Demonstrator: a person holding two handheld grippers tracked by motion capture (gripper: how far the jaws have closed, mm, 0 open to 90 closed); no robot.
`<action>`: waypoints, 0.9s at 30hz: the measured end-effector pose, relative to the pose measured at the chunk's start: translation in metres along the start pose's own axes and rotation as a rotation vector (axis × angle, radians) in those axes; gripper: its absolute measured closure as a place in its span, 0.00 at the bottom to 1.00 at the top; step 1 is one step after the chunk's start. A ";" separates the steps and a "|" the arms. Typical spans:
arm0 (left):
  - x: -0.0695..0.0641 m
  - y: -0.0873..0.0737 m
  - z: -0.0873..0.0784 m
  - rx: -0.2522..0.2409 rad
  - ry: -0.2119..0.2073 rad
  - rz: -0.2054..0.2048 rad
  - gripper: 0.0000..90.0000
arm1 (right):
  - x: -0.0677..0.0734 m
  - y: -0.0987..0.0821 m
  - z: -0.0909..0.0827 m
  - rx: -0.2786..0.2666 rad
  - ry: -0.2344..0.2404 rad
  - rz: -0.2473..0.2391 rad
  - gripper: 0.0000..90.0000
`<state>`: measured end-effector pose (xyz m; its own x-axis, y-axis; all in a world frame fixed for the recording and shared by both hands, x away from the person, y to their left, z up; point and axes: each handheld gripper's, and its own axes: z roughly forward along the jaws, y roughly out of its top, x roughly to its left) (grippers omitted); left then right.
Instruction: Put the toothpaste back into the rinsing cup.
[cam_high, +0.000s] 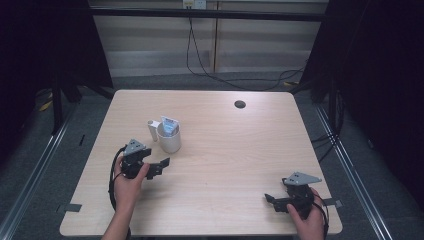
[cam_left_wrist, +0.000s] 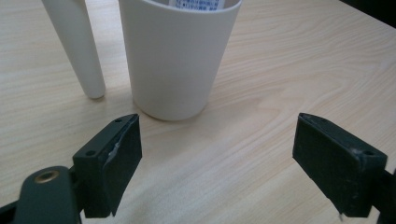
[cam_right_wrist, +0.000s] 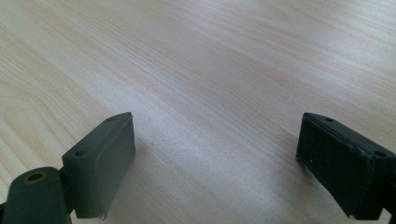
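At counter (cam_high: 230, 150) left: left gripper (cam_high: 159, 166) wide open, empty, just near of white cup (cam_high: 169, 139) | near right: right gripper (cam_high: 272, 200) wide open, empty

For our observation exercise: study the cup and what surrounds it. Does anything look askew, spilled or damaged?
Nothing is spilled or broken. The white cup stands upright on the table with a tube in it. The one oddity: a slim white object stands tilted beside the cup. The left gripper is open.

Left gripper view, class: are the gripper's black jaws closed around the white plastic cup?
No: the left gripper stands with its jaws wide apart, short of the white plastic cup, with bare wooden table between them.
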<state>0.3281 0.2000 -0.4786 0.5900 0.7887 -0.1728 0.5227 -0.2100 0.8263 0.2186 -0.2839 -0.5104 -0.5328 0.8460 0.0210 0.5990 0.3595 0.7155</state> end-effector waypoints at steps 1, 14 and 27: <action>0.000 -0.001 0.000 0.005 0.001 0.002 0.17 | 0.000 0.000 0.000 -0.001 0.000 -0.001 0.12; 0.003 -0.017 0.000 0.031 0.002 0.002 0.18 | 0.000 0.000 0.000 0.001 0.003 -0.002 0.12; 0.011 -0.033 -0.005 0.058 0.019 0.010 0.18 | 0.000 0.000 0.000 0.001 0.003 -0.001 0.12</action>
<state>0.3143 0.2187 -0.5049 0.5840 0.7970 -0.1544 0.5521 -0.2505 0.7952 0.2184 -0.2836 -0.5103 -0.5355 0.8443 0.0220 0.5990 0.3613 0.7146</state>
